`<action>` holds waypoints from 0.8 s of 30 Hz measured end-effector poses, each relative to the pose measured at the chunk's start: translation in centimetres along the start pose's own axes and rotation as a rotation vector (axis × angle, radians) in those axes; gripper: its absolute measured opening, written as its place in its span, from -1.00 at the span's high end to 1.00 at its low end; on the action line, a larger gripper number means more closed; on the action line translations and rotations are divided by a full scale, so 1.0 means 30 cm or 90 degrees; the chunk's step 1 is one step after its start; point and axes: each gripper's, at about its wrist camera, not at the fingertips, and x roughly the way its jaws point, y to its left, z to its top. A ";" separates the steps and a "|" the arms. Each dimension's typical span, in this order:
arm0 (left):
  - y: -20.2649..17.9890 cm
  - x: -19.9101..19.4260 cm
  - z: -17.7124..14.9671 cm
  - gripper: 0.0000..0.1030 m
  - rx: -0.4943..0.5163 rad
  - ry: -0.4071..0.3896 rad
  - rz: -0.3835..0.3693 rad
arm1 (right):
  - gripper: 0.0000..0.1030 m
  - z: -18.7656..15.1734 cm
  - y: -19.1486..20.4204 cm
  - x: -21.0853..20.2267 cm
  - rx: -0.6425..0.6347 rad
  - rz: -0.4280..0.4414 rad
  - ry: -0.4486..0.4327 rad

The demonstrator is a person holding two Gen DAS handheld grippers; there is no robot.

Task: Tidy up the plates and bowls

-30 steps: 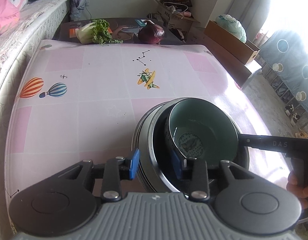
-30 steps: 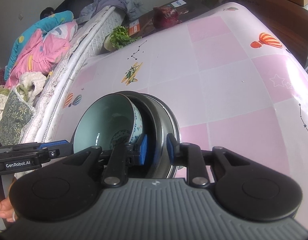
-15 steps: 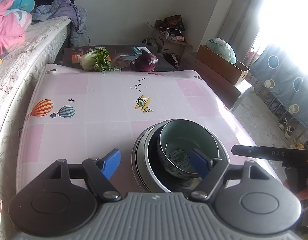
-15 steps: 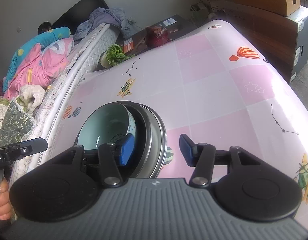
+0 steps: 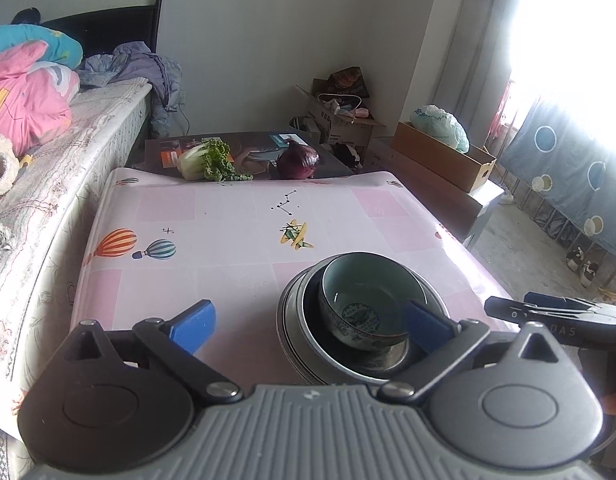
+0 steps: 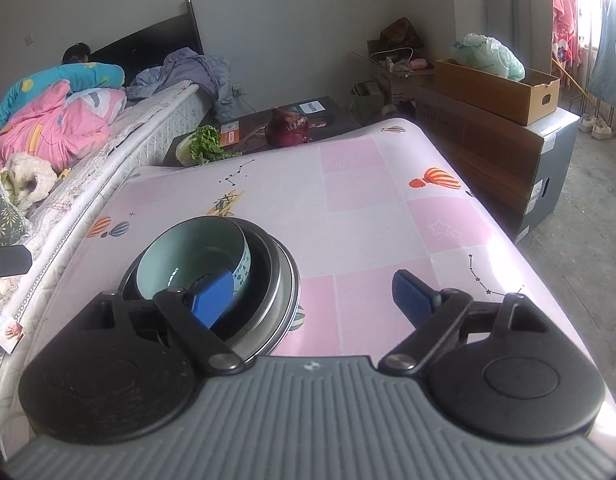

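Ceramic bowl (image 5: pixel 365 304) sits nested in stacked metal dishes (image 6: pixel 282 292) on bench (image 5: pixel 228 240). Left claw (image 5: pixel 308 326) and right claw (image 6: pixel 313 294) have just been opening; both stand wide, gripping nothing.

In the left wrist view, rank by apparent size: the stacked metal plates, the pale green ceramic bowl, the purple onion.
1. Stacked metal plates, widest.
2. Pale green ceramic bowl, nested inside them.
3. Purple onion, smallest as seen; it lies past the table's far edge, so distance shrinks it and its true size versus the bowl is unsure.
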 end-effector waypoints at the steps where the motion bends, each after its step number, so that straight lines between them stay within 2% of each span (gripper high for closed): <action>1: -0.004 -0.009 -0.007 -0.99 0.002 -0.003 0.002 | -0.71 -0.010 0.024 -0.015 -0.010 -0.004 -0.008; 3: -0.009 -0.021 -0.018 -0.99 0.007 -0.009 0.004 | -0.77 -0.023 0.050 -0.034 -0.021 -0.011 -0.020; 5: -0.017 -0.034 -0.030 -0.99 0.015 -0.016 0.009 | -0.97 -0.037 0.082 -0.063 -0.035 -0.018 -0.041; 8: -0.026 -0.048 -0.044 -0.99 0.019 -0.017 0.017 | -0.97 -0.053 0.119 -0.102 -0.061 -0.026 -0.066; 14: -0.026 -0.077 -0.064 -1.00 0.007 -0.018 0.046 | -0.97 -0.071 0.165 -0.157 -0.082 -0.033 -0.081; 24: -0.065 -0.117 -0.113 -0.99 0.037 -0.017 0.152 | -0.97 -0.126 0.201 -0.213 -0.074 -0.045 -0.066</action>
